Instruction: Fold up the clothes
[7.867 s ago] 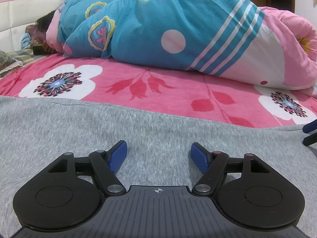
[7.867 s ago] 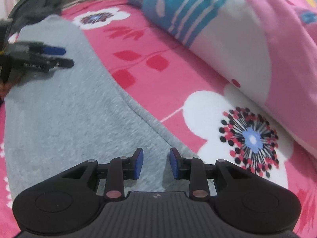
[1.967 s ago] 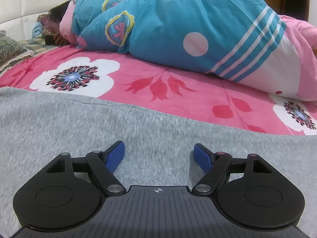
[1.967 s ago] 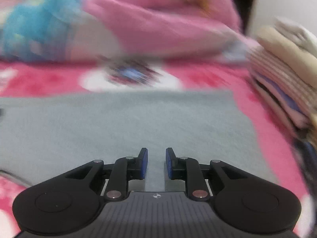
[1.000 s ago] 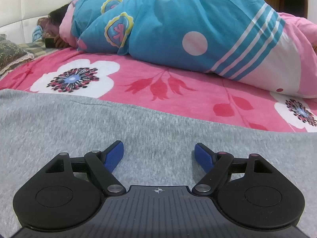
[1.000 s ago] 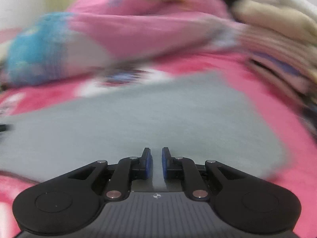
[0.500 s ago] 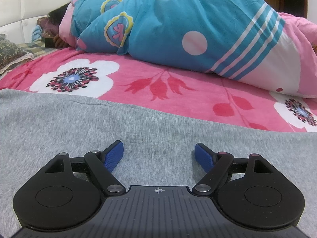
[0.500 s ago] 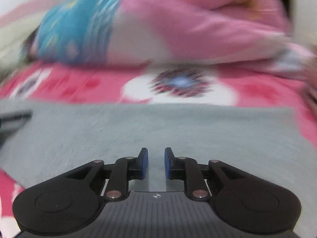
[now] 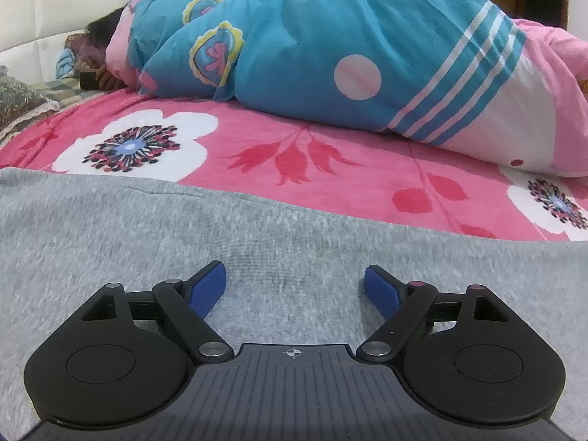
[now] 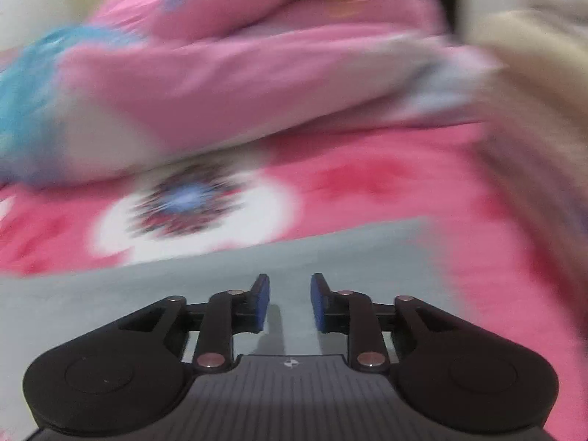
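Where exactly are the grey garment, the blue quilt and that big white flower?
grey garment (image 9: pixel 294 235): left wrist view, flat middle of the cloth.
blue quilt (image 9: pixel 330 25): left wrist view, upper blue face.
white flower (image 9: pixel 136 143): left wrist view, dark centre, on the bedsheet.

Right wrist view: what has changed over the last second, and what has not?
The right gripper has swung sideways over the grey garment, and its jaws have just been opening, with nothing between them. The left gripper stays open above the same garment, unmoved; the quilt lies as before.
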Available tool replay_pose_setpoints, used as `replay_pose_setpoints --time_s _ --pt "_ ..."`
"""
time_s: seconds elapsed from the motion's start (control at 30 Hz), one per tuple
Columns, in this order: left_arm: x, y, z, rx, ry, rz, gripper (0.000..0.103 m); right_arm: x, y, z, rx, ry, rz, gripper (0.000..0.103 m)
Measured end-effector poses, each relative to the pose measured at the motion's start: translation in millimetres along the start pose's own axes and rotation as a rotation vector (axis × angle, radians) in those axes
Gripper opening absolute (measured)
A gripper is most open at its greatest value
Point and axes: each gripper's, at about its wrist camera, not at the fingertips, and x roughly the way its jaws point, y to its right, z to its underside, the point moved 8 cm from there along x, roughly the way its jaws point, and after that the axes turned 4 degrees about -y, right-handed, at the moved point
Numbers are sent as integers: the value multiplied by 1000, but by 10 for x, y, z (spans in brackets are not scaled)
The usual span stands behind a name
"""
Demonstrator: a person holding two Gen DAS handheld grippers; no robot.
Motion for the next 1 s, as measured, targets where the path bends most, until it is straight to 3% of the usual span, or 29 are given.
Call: replay_pose_setpoints --time_s 0.07,0.2,0.27,0.4,0.47,0.57,0.63,0.67,0.73,0.83,0.93,1.0 --pt "-1 2 2 2 2 -2 84 241 -7 -4 -50 -47 27 27" --pt "-2 -1 1 -1 3 0 84 364 942 -265 164 12 252 27" --pt "-2 0 2 1 3 0 84 215 1477 -210 307 10 387 30" --pt "-1 3 4 3 3 -2 84 -363 1352 84 341 79 228 30" --pt "-1 4 5 4 4 -3 84 -494 1085 303 310 81 41 33" --pt "0 5 10 4 5 -4 84 -516 856 800 208 5 -35 31" --pt "-3 4 14 3 8 -4 84 -634 1081 988 241 60 -2 16" --pt "-4 2 17 2 9 -4 84 -746 1260 1049 308 76 63 18" --pt "-6 -1 21 1 13 -2 84 -1013 1554 1149 370 83 328 29" --pt "-11 -6 20 1 18 6 85 -1413 1377 1133 304 170 344 29" --pt "-68 5 -2 8 26 19 85 -1532 773 1022 206 250 189 38" --pt "-258 36 -32 19 70 4 85 -1441 305 992 98 248 81 41"
